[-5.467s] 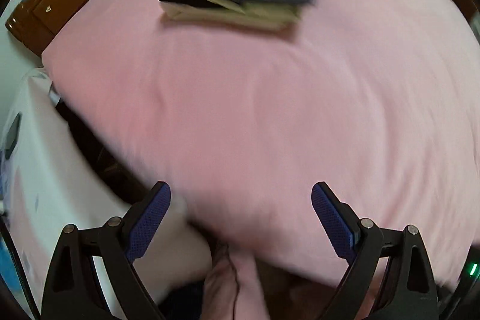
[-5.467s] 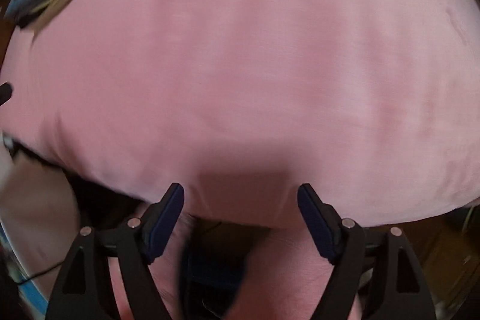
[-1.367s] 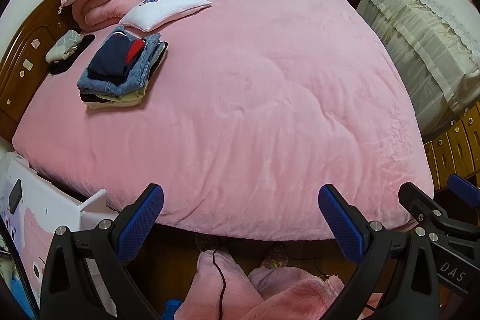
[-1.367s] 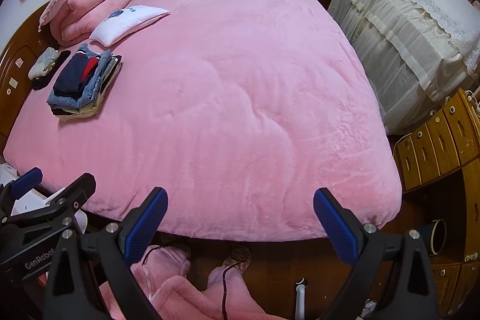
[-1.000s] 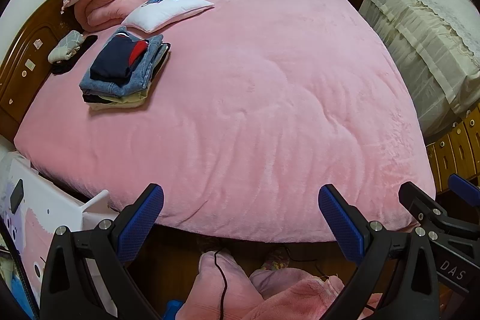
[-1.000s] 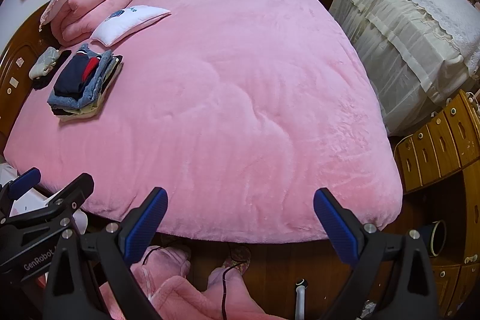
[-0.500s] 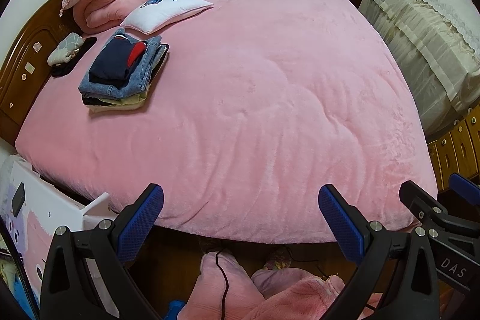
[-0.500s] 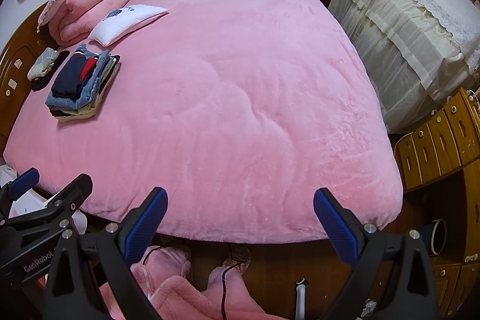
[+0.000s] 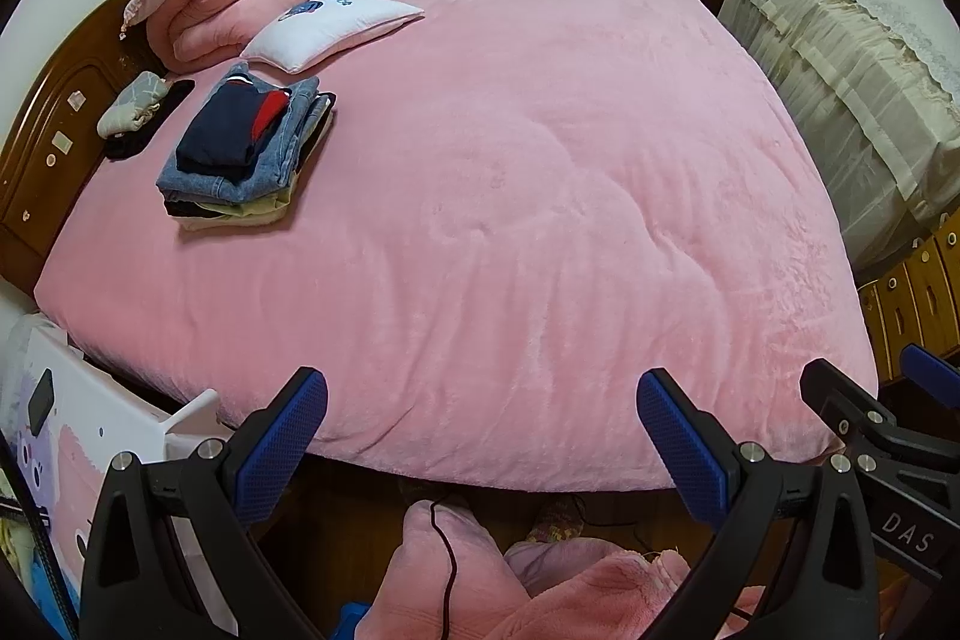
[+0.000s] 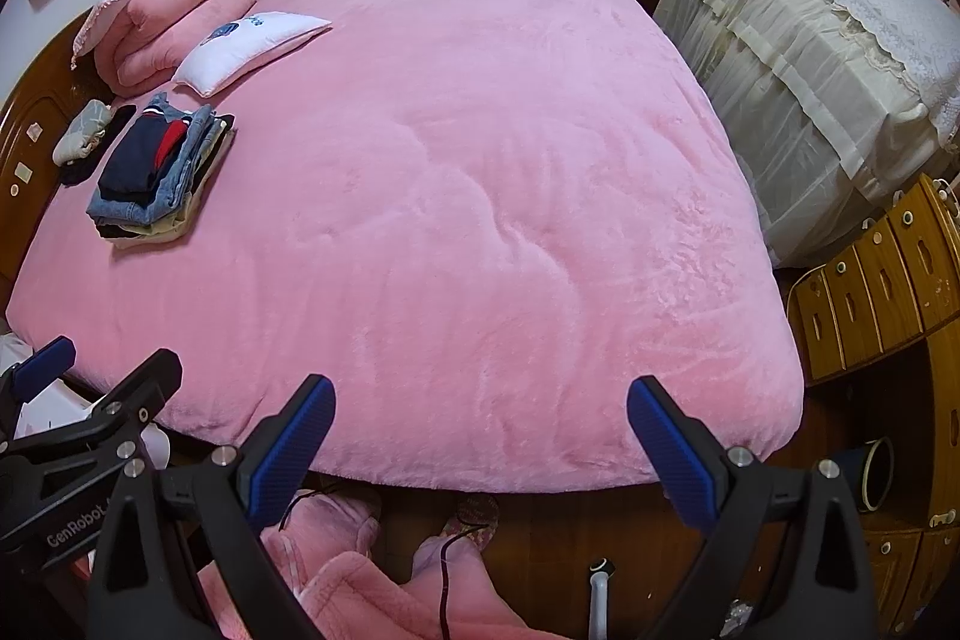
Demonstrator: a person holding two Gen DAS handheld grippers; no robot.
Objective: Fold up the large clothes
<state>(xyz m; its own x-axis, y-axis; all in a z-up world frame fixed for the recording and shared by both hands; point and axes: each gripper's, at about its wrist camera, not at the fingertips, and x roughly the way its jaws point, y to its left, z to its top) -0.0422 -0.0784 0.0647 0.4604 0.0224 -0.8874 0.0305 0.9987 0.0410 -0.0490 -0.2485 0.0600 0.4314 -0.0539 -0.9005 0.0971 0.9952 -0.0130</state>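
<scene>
Far left of both wide-open, empty tools (image 9: 480, 436) (image 10: 480, 436), folded clothes stack (image 9: 243, 154).

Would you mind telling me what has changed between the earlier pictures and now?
Both grippers have pulled up and back from the pink bedcover: five seconds ago they were close over it, now the whole bed shows. The left gripper and right gripper were open then and are open now, holding nothing. The stack of folded clothes lies unchanged near the white pillow. Over the last second, almost nothing moved.
</scene>
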